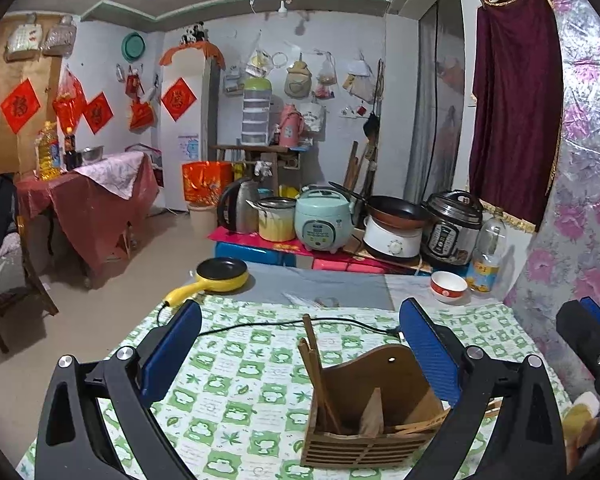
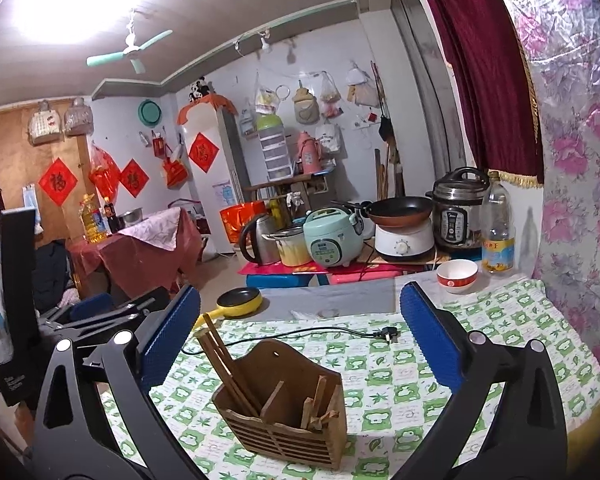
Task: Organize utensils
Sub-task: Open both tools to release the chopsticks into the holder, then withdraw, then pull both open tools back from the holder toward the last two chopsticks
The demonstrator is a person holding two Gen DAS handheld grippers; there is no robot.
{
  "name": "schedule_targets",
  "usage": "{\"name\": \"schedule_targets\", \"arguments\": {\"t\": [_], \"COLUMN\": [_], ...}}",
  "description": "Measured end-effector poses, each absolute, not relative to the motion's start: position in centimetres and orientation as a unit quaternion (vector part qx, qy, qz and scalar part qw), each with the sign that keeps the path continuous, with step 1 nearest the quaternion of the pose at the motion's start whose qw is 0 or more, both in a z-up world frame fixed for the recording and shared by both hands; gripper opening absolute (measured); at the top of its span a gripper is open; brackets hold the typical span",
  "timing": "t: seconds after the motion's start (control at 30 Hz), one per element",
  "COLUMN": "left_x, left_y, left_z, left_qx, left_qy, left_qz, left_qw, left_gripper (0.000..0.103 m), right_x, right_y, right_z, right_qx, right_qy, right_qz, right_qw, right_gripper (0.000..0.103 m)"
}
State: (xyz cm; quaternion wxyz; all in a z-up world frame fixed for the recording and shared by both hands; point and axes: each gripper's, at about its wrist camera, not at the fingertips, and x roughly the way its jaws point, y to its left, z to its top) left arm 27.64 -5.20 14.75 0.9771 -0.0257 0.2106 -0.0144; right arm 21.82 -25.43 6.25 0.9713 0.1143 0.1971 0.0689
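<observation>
Right wrist: red 福 wall diamond (image 2: 58,181)

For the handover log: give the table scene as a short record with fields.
surface: table with green-and-white leaf-pattern cloth
holder: slatted brown wooden utensil holder, upright, with compartments
contents: wooden chopsticks leaning in its left compartment, more wooden pieces in the right one
left gripper: open, holding nothing
right gripper: open, holding nothing
far edge: small yellow frying pan, red-and-white bowl, clear plastic bottle
cable: black power cord with plug across the cloth
</observation>
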Motion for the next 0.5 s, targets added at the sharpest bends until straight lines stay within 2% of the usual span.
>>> {"name": "schedule_targets", "arguments": {"t": [0.37, 0.5], "left_x": [23.1, 21.4], "left_y": [-4.4, -5.4], "left_z": [15.7, 15.4], "left_qx": [-0.054, -0.031], "left_qy": [0.157, 0.146], "left_qz": [-0.006, -0.003], "left_qw": [0.986, 0.989], "left_gripper": [0.097, 0.097], "right_x": [18.4, 17.0], "right_y": [-25.5, -25.7], "right_z": [7.3, 7.5], "right_qx": [0.097, 0.111], "right_qy": [0.184, 0.179], "right_qz": [0.051, 0.05], "right_qw": [0.977, 0.976], "right_gripper": [0.097, 0.097]}}
